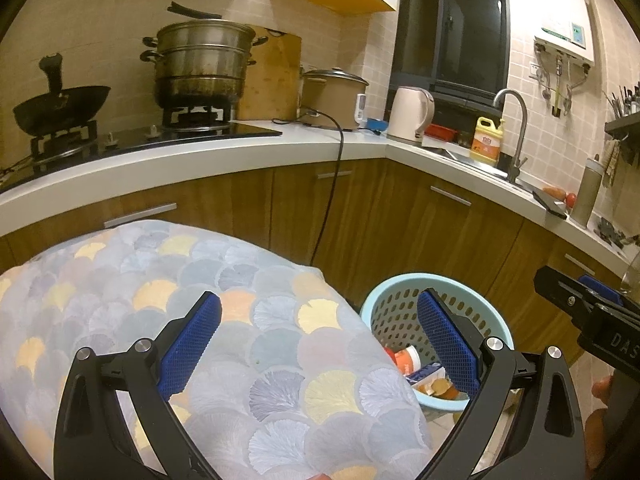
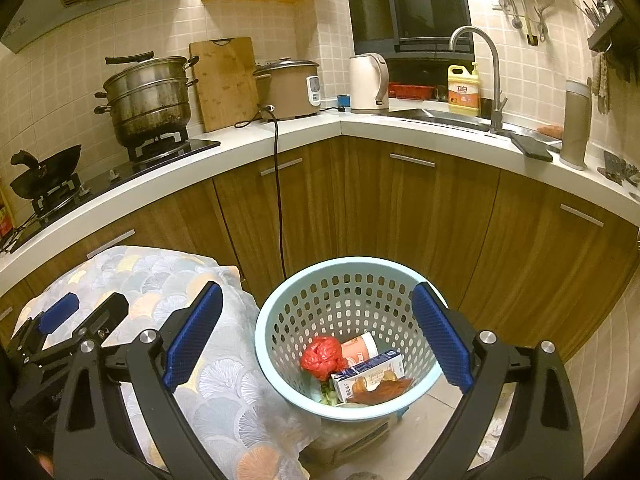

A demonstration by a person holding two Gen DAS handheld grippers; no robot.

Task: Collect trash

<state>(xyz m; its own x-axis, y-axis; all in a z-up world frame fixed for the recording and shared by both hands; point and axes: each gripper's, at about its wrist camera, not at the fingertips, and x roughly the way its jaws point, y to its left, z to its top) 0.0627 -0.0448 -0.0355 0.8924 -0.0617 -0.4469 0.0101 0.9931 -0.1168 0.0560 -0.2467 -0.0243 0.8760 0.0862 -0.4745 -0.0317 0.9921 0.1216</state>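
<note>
A light blue perforated basket stands on the floor by the cabinets. It holds a red crumpled bag, a paper cup, a blue and white carton and food scraps. My right gripper is open and empty, above the basket's near side. My left gripper is open and empty, over the patterned cloth, with the basket to its right. The right gripper shows at the right edge of the left wrist view. The left gripper shows at the left of the right wrist view.
The cloth-covered surface sits left of the basket. Wooden cabinets run behind under a white counter with a steamer pot, rice cooker, kettle and sink tap. A black cord hangs down the cabinets.
</note>
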